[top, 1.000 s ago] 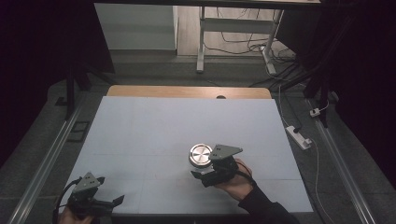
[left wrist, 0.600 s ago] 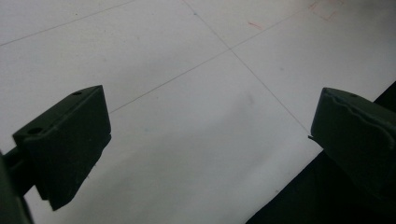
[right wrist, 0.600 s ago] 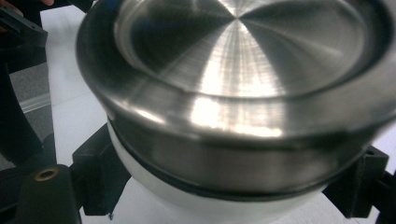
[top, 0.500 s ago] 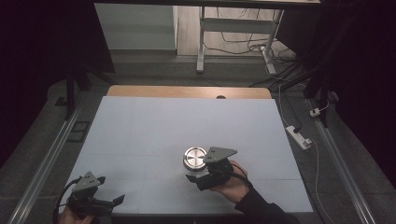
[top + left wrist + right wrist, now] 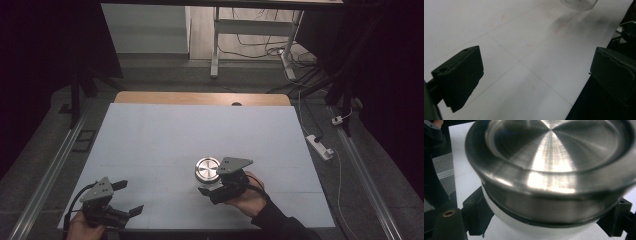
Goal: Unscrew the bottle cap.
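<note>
Jar [image 5: 207,170] nearer, within hand-held gripper [image 5: 209,189]

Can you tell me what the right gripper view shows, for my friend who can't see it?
A shiny metal lid sits on a white jar, seen from very close. The right gripper has its two black jaws closed on the jar, just under the lid.

- The high view looks forward and down over the whole white table [image 5: 200,135].
- The left gripper view skims low across the tabletop.
- The right gripper view sits very close to the steel-lidded jar [image 5: 551,170], which the high view shares.
</note>
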`<control>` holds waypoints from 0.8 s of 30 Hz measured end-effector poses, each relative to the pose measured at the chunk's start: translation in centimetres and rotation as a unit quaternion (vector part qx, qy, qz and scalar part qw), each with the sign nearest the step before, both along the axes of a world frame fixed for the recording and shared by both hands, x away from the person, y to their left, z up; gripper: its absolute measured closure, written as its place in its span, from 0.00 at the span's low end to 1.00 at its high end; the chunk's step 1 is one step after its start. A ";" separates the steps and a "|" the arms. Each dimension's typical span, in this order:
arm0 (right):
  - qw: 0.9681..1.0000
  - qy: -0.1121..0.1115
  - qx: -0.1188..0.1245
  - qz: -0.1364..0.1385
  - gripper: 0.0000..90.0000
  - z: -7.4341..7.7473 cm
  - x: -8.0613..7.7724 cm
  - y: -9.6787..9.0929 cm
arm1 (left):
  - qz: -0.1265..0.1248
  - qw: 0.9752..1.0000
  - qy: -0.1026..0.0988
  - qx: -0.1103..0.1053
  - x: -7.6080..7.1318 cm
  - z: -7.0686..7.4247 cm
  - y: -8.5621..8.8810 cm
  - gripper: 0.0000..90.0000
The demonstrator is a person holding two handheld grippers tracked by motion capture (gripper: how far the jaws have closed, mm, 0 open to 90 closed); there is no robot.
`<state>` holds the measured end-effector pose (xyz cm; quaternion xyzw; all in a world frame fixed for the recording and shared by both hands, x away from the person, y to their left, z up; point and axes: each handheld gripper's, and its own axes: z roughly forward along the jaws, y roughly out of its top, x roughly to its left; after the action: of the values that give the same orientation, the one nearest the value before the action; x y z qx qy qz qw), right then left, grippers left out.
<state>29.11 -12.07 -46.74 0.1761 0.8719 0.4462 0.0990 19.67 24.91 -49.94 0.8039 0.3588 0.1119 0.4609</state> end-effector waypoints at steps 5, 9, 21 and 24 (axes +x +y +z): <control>1.000 -0.001 -0.002 0.002 0.17 0.2 0.0 -0.1 | -0.021 1.000 -0.007 -0.013 0.9 0.7 -0.7 0.00; 1.000 -0.002 -0.002 0.005 0.17 0.3 0.1 -0.1 | -0.037 0.999 -0.017 0.001 1.7 1.2 -1.8 0.00; 1.000 -0.003 -0.006 0.017 0.17 0.4 0.0 0.2 | -0.064 0.998 -0.027 0.005 4.1 3.6 -4.8 0.00; 1.000 -0.004 -0.007 0.021 0.17 0.4 -0.1 0.4 | -0.080 0.996 -0.034 0.008 4.6 4.0 -5.6 0.00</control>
<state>29.05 -11.71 -46.31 0.1552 0.8779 0.4431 0.0939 24.26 19.32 -45.92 0.8295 0.2767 0.1053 0.4736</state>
